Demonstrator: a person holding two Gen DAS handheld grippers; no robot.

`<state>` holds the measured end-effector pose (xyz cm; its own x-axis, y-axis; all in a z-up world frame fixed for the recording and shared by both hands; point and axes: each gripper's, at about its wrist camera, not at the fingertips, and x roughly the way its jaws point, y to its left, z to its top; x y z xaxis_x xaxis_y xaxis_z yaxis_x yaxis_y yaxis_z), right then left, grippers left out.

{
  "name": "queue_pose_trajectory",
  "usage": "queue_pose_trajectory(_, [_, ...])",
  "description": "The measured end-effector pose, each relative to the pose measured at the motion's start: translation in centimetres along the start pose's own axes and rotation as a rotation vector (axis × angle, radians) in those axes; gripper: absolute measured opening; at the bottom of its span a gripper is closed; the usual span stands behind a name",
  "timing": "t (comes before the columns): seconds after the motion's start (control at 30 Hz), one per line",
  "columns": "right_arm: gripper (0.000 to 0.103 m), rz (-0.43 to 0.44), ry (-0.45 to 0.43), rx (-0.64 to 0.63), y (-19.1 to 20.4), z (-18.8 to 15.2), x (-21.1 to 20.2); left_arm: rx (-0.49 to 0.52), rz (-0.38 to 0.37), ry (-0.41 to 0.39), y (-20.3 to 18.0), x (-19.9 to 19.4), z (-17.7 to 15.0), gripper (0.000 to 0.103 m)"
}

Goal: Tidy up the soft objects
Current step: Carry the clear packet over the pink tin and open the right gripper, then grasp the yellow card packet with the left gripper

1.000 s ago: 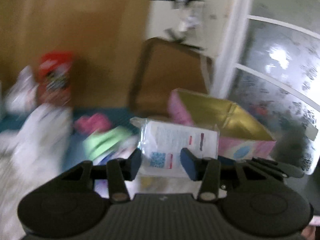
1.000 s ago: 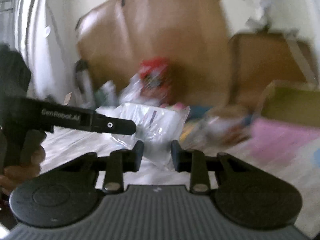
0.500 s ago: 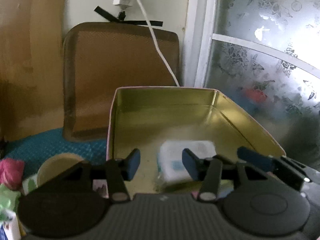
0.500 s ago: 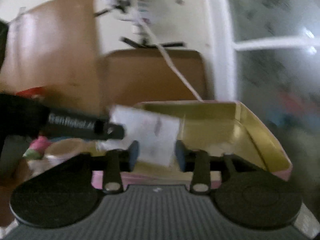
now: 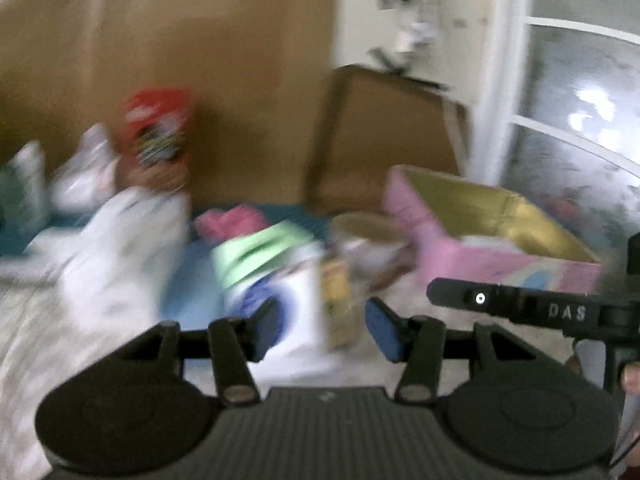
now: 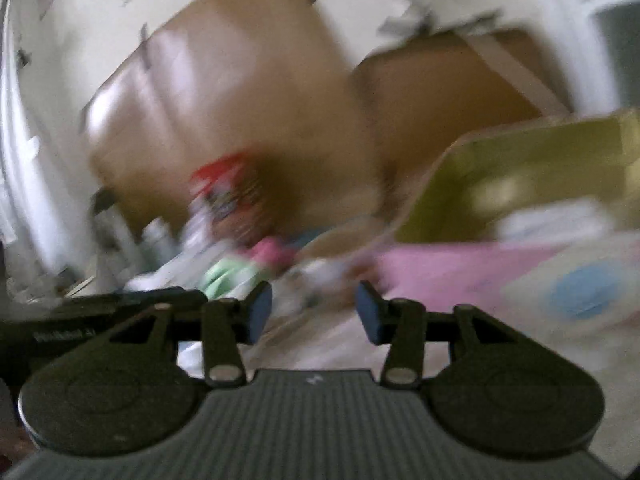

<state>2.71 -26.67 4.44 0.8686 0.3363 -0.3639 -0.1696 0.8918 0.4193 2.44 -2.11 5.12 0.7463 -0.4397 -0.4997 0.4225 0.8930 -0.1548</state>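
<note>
Both views are motion-blurred. My left gripper (image 5: pixel 322 326) is open and empty, above a pile of soft packets: a green and white packet (image 5: pixel 264 256), a pink bundle (image 5: pixel 232 218) and a white plastic bag (image 5: pixel 120 248). The pink box with a gold inside (image 5: pixel 480 232) stands to the right, with white packets in it. My right gripper (image 6: pixel 314 312) is open and empty, left of the same box (image 6: pixel 500 216), where a white packet (image 6: pixel 552 220) lies inside. The green packet (image 6: pixel 224 276) and pink bundle (image 6: pixel 272 250) lie ahead of it.
A red snack bag (image 5: pixel 158 132) stands at the back against a brown board (image 5: pixel 200 60). A brown tray (image 5: pixel 384 136) leans on the wall. A round tan lid (image 5: pixel 368 226) lies beside the box. Frosted window panes (image 5: pixel 580 140) are at the right.
Both grippers let go of their white packets over the box and swung back left to the pile. Both are now open and empty.
</note>
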Motion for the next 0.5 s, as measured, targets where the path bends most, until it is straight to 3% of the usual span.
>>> queue_pose_trajectory(0.13, [0.05, 0.03, 0.099, -0.005, 2.4, -0.7, 4.1, -0.067, 0.048, 0.01, 3.4, -1.2, -1.3, 0.049])
queue_pose_trajectory(0.3, [0.048, 0.056, 0.22, 0.083, 2.9, -1.2, 7.9, -0.102, 0.023, 0.022, 4.5, -1.2, -1.7, 0.053])
queue_pose_trajectory(0.37, [0.026, 0.097, 0.269, 0.144, 3.0, -1.8, 8.4, -0.095, 0.012, 0.023, 4.0, -0.9, -1.6, 0.054])
queue_pose_trajectory(0.5, [0.016, 0.128, 0.255, 0.125, 3.5, -2.1, 6.2, -0.088, -0.027, 0.022, 3.5, -1.5, -1.9, 0.055])
